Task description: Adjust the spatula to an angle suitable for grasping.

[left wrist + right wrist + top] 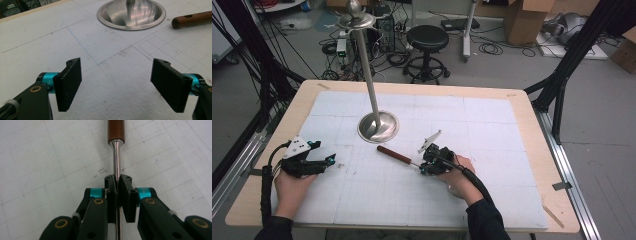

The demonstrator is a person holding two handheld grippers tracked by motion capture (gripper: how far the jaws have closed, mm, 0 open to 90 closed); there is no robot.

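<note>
The right claw (118, 185) is clenched on the thin metal shaft of a wooden-handled tool (395, 154), which lies on the white surface (492, 115) just near of the metal stand base (378, 126). At the near left, the left claw (117, 82) rests released, its jaws wide apart over bare surface.

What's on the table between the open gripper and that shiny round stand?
Nothing: bare white gridded mat lies between the left gripper and the metal stand base, in the left gripper view.

Overhead view faces forward; both close gripper views share the wooden-handled tool (394, 154).
</note>
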